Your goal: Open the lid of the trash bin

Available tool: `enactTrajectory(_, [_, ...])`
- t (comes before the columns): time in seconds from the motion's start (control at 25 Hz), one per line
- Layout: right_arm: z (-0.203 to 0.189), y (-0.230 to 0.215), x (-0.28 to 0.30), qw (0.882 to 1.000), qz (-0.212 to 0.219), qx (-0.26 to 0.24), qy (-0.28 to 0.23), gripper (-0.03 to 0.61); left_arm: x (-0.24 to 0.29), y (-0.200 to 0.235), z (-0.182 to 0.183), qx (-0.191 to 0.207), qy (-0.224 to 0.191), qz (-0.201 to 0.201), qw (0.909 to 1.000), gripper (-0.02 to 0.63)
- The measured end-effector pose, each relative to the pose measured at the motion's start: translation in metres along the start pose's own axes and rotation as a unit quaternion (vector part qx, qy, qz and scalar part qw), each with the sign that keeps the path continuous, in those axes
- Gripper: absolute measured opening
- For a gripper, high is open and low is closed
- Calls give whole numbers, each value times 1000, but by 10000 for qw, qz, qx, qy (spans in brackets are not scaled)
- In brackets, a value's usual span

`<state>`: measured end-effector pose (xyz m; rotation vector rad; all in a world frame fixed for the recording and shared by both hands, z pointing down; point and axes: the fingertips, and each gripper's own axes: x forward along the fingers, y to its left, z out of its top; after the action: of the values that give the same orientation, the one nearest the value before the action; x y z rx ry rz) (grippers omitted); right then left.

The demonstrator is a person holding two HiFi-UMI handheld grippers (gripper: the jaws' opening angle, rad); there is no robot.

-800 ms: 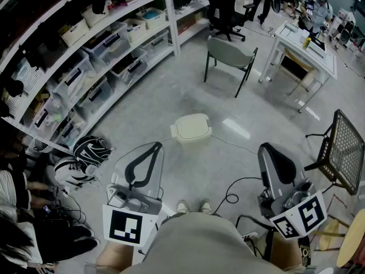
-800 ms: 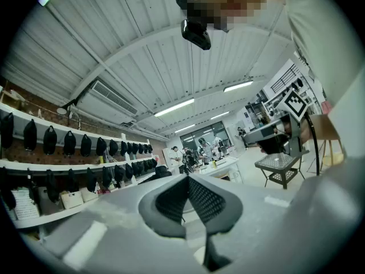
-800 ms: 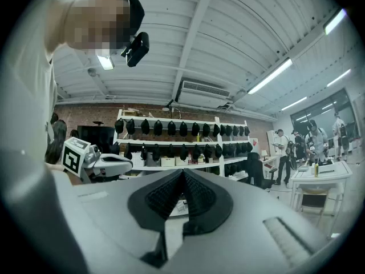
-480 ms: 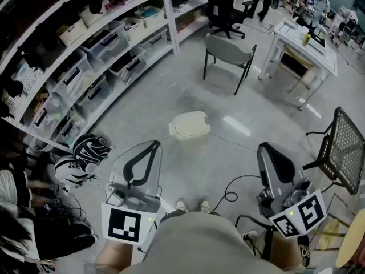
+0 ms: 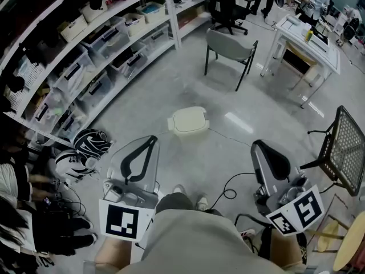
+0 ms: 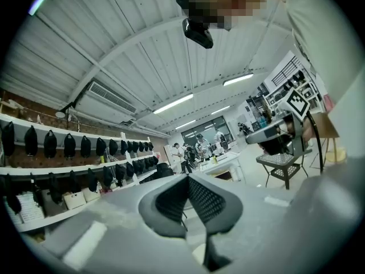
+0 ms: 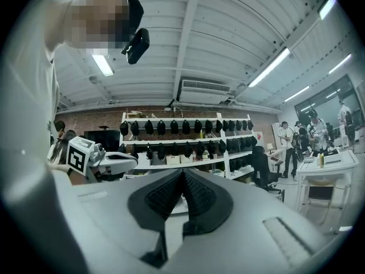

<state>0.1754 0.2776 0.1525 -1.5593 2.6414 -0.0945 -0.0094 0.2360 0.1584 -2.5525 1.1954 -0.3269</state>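
Newly raised, a knee [image 5: 174, 201] partly hides one shoe [image 5: 201, 202]. Both pressed together and empty, left gripper [image 5: 150, 142] and right gripper [image 5: 258, 147] hover near, well apart from the far trash bin [image 5: 190, 132], its lid [image 5: 188, 119] shut.

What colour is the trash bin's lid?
Cream, a pale off-white. The trash bin lid shows best in the head view.

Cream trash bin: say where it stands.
Head view, centre: the cream plastic trash bin stands on the grey floor between the person's shoes and the grey chair.
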Motion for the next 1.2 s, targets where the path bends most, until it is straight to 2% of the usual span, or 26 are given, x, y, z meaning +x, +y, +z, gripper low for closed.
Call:
enactTrajectory(0.2, [-3,-5,7,10000,-11,24,21,3,4,5,1,87,-24,42,10000,2])
enactTrajectory(0.52, [-11,-19,52,9999,-37,15,136,3,27,39,-17,-29,-26,114,9999,2])
enactTrajectory(0.8, [-25,-31,127,9993,-26,11,361,3,67,93,-52,-72,71,108,9999,2])
enactTrajectory(1.2, [-41,-54,267,9981,-131,-32,599,3,140,203,-114,-167,225,59,9996,3])
